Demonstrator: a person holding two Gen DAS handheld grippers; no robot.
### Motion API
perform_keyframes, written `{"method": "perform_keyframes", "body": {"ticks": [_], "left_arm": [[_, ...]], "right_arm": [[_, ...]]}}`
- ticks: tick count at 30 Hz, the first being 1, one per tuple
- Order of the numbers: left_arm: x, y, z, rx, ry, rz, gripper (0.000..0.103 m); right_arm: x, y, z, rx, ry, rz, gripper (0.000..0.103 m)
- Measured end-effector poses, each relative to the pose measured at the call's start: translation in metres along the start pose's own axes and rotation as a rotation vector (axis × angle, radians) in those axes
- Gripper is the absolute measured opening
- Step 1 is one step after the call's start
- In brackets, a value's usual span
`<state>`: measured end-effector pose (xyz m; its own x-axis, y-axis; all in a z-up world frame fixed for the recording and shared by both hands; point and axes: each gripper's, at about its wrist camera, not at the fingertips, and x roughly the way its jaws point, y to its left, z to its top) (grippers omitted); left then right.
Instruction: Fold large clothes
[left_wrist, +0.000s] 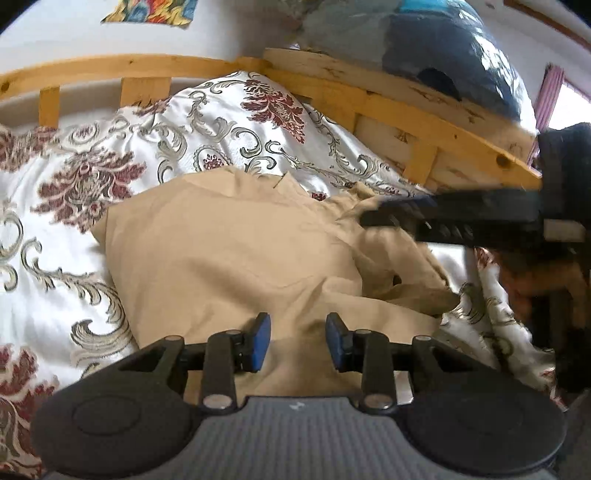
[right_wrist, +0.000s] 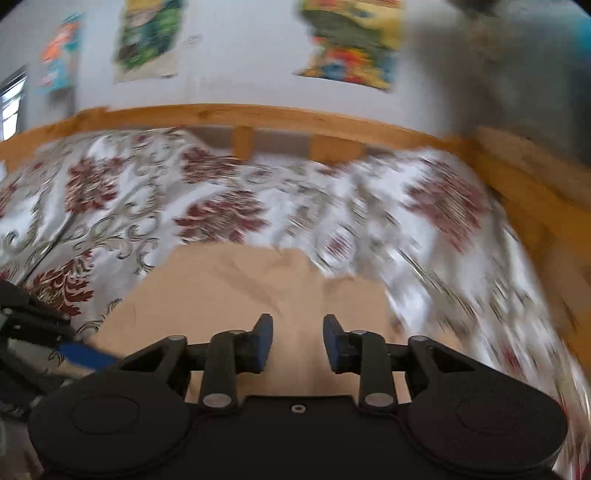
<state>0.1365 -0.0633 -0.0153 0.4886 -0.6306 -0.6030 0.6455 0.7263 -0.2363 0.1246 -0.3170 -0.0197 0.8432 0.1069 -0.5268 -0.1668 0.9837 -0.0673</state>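
A tan garment (left_wrist: 229, 258) lies rumpled on the flowered bedspread, its right side bunched into folds. My left gripper (left_wrist: 298, 321) hovers over its near edge, open, with only cloth below the blue pads. The right gripper (left_wrist: 373, 218) reaches in from the right over the garment's far right corner, blurred in the left wrist view. In the right wrist view the right gripper (right_wrist: 298, 323) stands open above the tan garment (right_wrist: 240, 288), nothing between its fingers. The left gripper's blue pad (right_wrist: 85, 354) shows at the lower left.
The white bedspread (left_wrist: 74, 184) with dark red flowers covers the bed. A wooden bed rail (left_wrist: 388, 96) runs along the back and right. A blue and grey bundle (left_wrist: 443, 48) sits above the rail. Colourful posters (right_wrist: 351, 44) hang on the white wall.
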Motion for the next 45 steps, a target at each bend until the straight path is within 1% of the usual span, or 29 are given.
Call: {"method": "perform_keyframes", "body": {"ticks": [1, 2, 3, 6, 8, 9, 12, 13, 15, 18, 19, 22, 24, 25, 26, 27, 28, 30, 32, 33, 36, 38, 39, 40, 41, 43, 45], "left_arm": [[0.001, -0.003, 0.0, 0.012, 0.002, 0.012, 0.037], [0.002, -0.005, 0.001, 0.022, 0.005, 0.022, 0.037], [0.003, -0.007, 0.001, 0.028, 0.008, 0.03, 0.037], [0.006, -0.012, 0.002, 0.031, 0.011, 0.052, 0.037], [0.009, -0.016, 0.0, 0.043, 0.01, 0.068, 0.037], [0.011, -0.019, 0.0, 0.059, 0.011, 0.082, 0.037], [0.015, -0.027, 0.0, 0.086, 0.017, 0.119, 0.037], [0.016, -0.029, 0.0, 0.09, 0.02, 0.128, 0.037], [0.015, -0.031, 0.002, 0.086, 0.025, 0.146, 0.04], [0.012, -0.032, 0.005, 0.084, 0.026, 0.176, 0.05], [0.01, -0.032, 0.006, 0.08, 0.026, 0.187, 0.054], [0.006, -0.03, 0.007, 0.061, 0.027, 0.195, 0.06], [0.004, -0.029, 0.009, 0.047, 0.027, 0.195, 0.066], [0.003, -0.028, 0.009, 0.041, 0.027, 0.193, 0.076], [0.001, -0.028, 0.009, 0.033, 0.022, 0.206, 0.091], [0.001, -0.028, 0.01, 0.019, 0.024, 0.232, 0.098], [0.002, -0.026, 0.01, -0.003, 0.028, 0.241, 0.101], [0.001, -0.018, 0.01, -0.057, 0.037, 0.218, 0.101], [-0.002, -0.012, 0.011, -0.1, 0.031, 0.222, 0.101], [-0.004, -0.009, 0.011, -0.119, 0.026, 0.223, 0.101], [-0.012, 0.001, 0.012, -0.164, -0.009, 0.234, 0.102], [-0.018, 0.008, 0.012, -0.194, -0.038, 0.246, 0.102], [-0.022, 0.012, 0.013, -0.216, -0.058, 0.253, 0.102], [-0.024, 0.016, 0.013, -0.231, -0.072, 0.258, 0.102], [-0.026, 0.022, 0.013, -0.252, -0.091, 0.269, 0.102], [-0.026, 0.034, 0.015, -0.287, -0.104, 0.286, 0.102], [-0.021, 0.05, 0.014, -0.323, -0.088, 0.276, 0.102]], "right_arm": [[-0.002, -0.005, -0.01, 0.059, 0.017, 0.001, 0.032], [0.001, -0.009, -0.017, 0.099, 0.042, 0.019, 0.032], [0.004, -0.011, -0.022, 0.112, 0.074, 0.022, 0.032], [0.018, -0.005, -0.034, 0.06, 0.107, 0.007, 0.032], [0.027, -0.005, -0.043, 0.085, 0.099, -0.004, 0.032], [0.031, -0.003, -0.047, 0.077, 0.086, -0.008, 0.032], [0.038, 0.006, -0.051, -0.019, 0.059, -0.054, 0.032], [0.039, 0.006, -0.05, -0.02, 0.059, -0.059, 0.032], [0.04, 0.0, -0.049, 0.023, 0.059, -0.05, 0.032], [0.034, -0.007, -0.046, 0.085, 0.041, -0.031, 0.033], [0.031, -0.008, -0.045, 0.095, 0.031, -0.03, 0.036], [0.024, -0.007, -0.042, 0.089, 0.016, -0.047, 0.044], [0.023, -0.008, -0.042, 0.092, 0.013, -0.051, 0.045], [0.023, -0.008, -0.042, 0.094, 0.014, -0.051, 0.046], [0.023, -0.009, -0.042, 0.095, 0.016, -0.052, 0.048], [0.023, -0.009, -0.042, 0.093, 0.017, -0.055, 0.05], [0.024, -0.009, -0.042, 0.092, 0.017, -0.057, 0.052], [0.024, -0.009, -0.042, 0.099, 0.021, -0.06, 0.058], [0.024, -0.01, -0.041, 0.11, 0.023, -0.064, 0.064], [0.023, -0.01, -0.04, 0.116, 0.019, -0.068, 0.065], [0.014, -0.014, -0.035, 0.149, -0.022, -0.081, 0.073], [0.005, -0.018, -0.033, 0.176, -0.068, -0.101, 0.087], [0.002, -0.022, -0.032, 0.187, -0.088, -0.114, 0.09], [-0.002, -0.025, -0.032, 0.2, -0.102, -0.129, 0.097], [-0.003, -0.028, -0.032, 0.212, -0.107, -0.138, 0.1], [-0.002, -0.035, -0.034, 0.247, -0.088, -0.162, 0.1], [0.004, -0.043, -0.038, 0.298, -0.051, -0.172, 0.1]]}}
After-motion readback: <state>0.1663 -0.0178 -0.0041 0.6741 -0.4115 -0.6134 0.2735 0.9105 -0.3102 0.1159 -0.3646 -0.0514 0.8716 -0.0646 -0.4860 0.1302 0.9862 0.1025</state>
